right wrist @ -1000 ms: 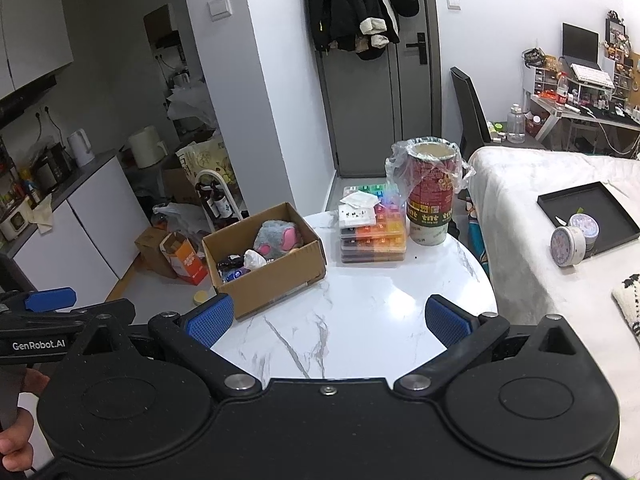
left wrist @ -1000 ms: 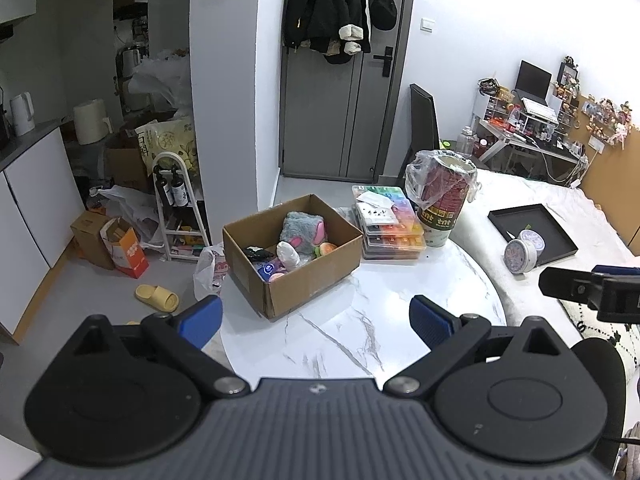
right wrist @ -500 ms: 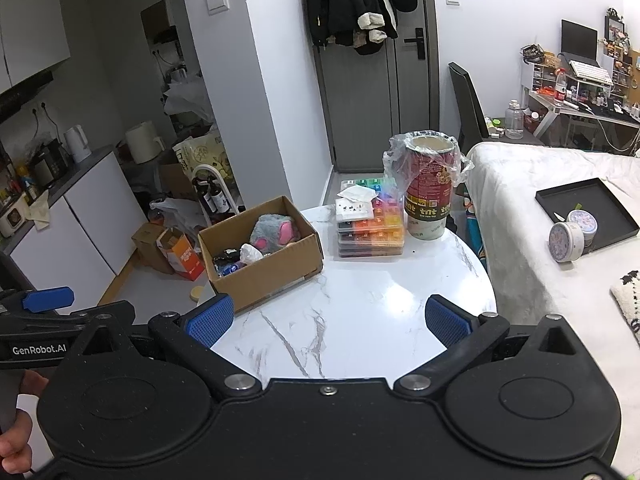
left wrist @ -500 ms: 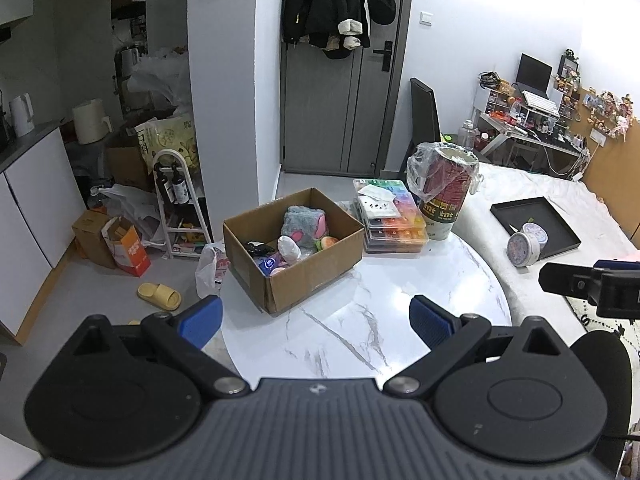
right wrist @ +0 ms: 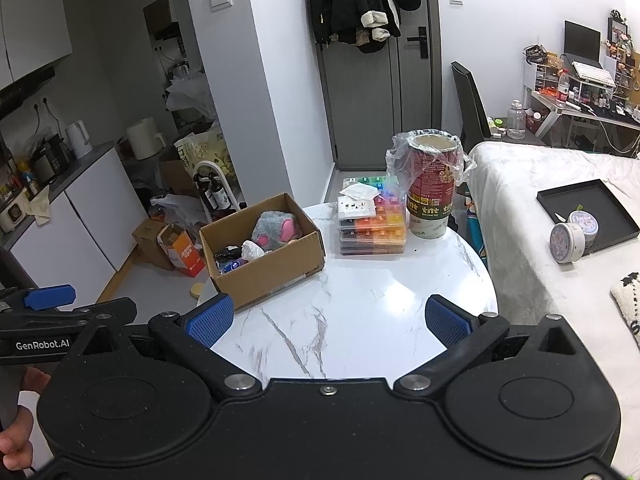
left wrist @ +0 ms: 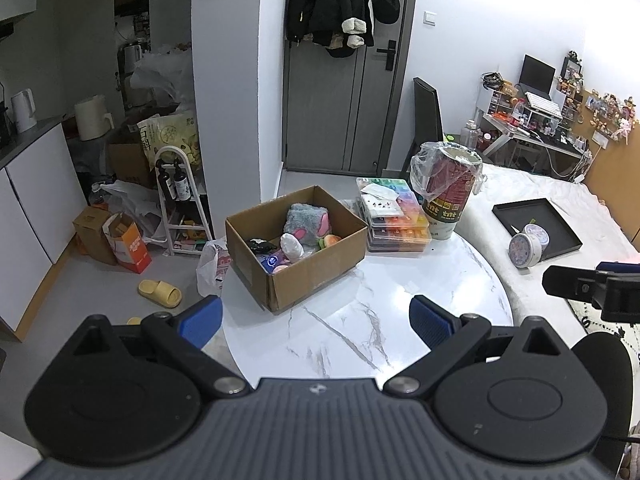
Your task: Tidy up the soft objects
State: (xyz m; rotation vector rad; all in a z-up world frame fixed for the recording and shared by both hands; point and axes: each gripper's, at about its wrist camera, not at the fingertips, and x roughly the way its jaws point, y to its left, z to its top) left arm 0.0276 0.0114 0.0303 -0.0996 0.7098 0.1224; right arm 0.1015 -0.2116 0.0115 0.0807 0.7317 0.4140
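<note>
— Round marble table (left wrist: 360, 344), item one: cardboard box (left wrist: 316, 276) at its left, long axis running back-left to front-right; grey plush (left wrist: 306, 222) inside, pink patches facing front.

— Right of it?

— Stacked colour trays (left wrist: 396, 220), then a bagged red tub (left wrist: 446, 196). Small things low in the box are too jumbled to name.

— Grippers?

— Left gripper (left wrist: 316, 320) and right gripper (right wrist: 326, 320) hover over the near edge, both spread wide, holding nothing.
</note>
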